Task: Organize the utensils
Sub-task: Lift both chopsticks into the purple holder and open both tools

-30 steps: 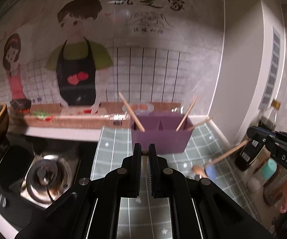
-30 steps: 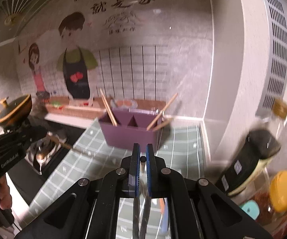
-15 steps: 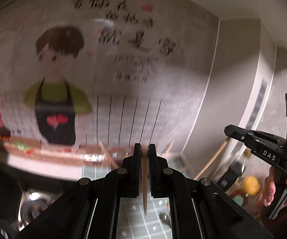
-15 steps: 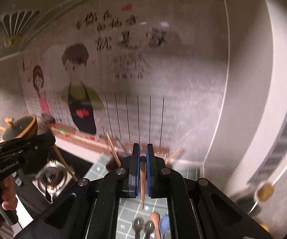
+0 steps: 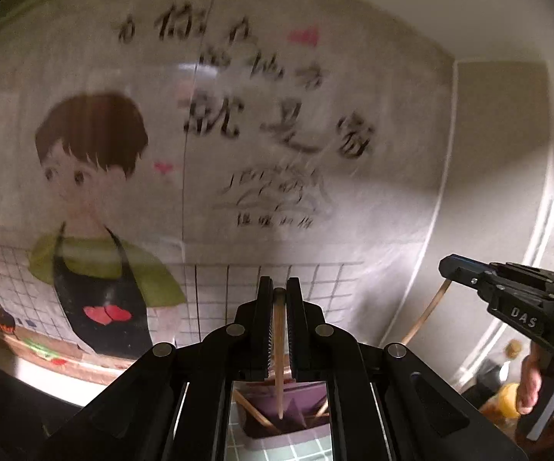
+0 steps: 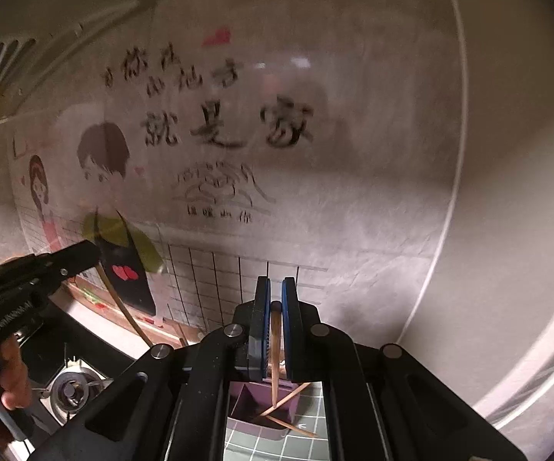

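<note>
My left gripper [image 5: 278, 292] is shut on a wooden chopstick [image 5: 279, 357] that hangs down over the purple divided utensil box [image 5: 300, 403]. My right gripper [image 6: 275, 288] is shut on another wooden chopstick [image 6: 275, 357], which hangs down over the same purple box [image 6: 253, 399]. Several chopsticks lean inside the box. Each gripper shows in the other's view: the right one [image 5: 450, 269] at the right, the left one [image 6: 88, 249] at the left, each with its chopstick.
A wall poster [image 5: 96, 192] with cartoon cooks fills the background. A gas burner [image 6: 71, 388] lies at the lower left. Bottles and a yellow-capped jar [image 5: 503, 395] stand at the right. The box sits on a green checked mat [image 6: 300, 441].
Both grippers lifted from the mat with chopsticks, tilted up toward the wall, and now hold them hanging over the purple box. The box has slipped low in both views.
</note>
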`<action>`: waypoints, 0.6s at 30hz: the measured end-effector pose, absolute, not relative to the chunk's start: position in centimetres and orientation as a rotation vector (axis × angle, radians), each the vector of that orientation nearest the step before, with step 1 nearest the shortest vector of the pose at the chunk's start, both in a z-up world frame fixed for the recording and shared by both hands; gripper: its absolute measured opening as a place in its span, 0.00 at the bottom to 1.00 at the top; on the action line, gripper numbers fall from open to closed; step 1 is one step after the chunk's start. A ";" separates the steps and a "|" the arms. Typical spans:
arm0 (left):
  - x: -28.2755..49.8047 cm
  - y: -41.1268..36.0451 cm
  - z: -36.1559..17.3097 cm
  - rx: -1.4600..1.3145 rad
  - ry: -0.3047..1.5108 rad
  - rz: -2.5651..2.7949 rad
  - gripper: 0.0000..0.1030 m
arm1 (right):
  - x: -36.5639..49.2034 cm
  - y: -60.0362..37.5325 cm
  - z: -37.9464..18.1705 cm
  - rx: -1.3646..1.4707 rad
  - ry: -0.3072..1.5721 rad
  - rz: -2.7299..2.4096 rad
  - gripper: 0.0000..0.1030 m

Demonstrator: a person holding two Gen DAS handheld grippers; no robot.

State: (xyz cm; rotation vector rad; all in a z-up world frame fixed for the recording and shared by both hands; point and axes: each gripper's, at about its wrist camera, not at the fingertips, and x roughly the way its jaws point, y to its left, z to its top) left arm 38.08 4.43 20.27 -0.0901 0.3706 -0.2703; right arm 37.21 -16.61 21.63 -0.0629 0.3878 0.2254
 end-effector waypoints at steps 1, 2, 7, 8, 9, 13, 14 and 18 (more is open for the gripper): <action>39.0 4.4 19.2 -0.092 0.388 -0.271 0.06 | 37.9 -16.5 21.0 -0.056 0.404 0.224 0.06; 39.6 4.3 18.3 -0.098 0.407 -0.272 0.06 | 38.9 -16.5 20.0 -0.044 0.427 0.222 0.06; 43.1 4.0 13.8 -0.132 0.497 -0.275 0.06 | 42.2 -16.7 15.9 -0.013 0.525 0.217 0.06; 43.6 3.9 12.9 -0.136 0.516 -0.277 0.06 | 42.7 -16.7 15.2 -0.008 0.542 0.217 0.06; 44.0 3.7 12.1 -0.135 0.530 -0.279 0.06 | 43.3 -16.7 14.2 -0.003 0.564 0.216 0.06; 45.3 2.9 9.8 -0.124 0.579 -0.282 0.07 | 44.6 -16.9 11.6 0.013 0.622 0.217 0.06; 45.5 2.7 9.4 -0.120 0.587 -0.282 0.07 | 44.9 -16.9 11.0 0.017 0.636 0.221 0.06; 46.3 2.2 7.7 -0.114 0.641 -0.292 0.07 | 45.6 -16.6 9.5 0.024 0.671 0.232 0.06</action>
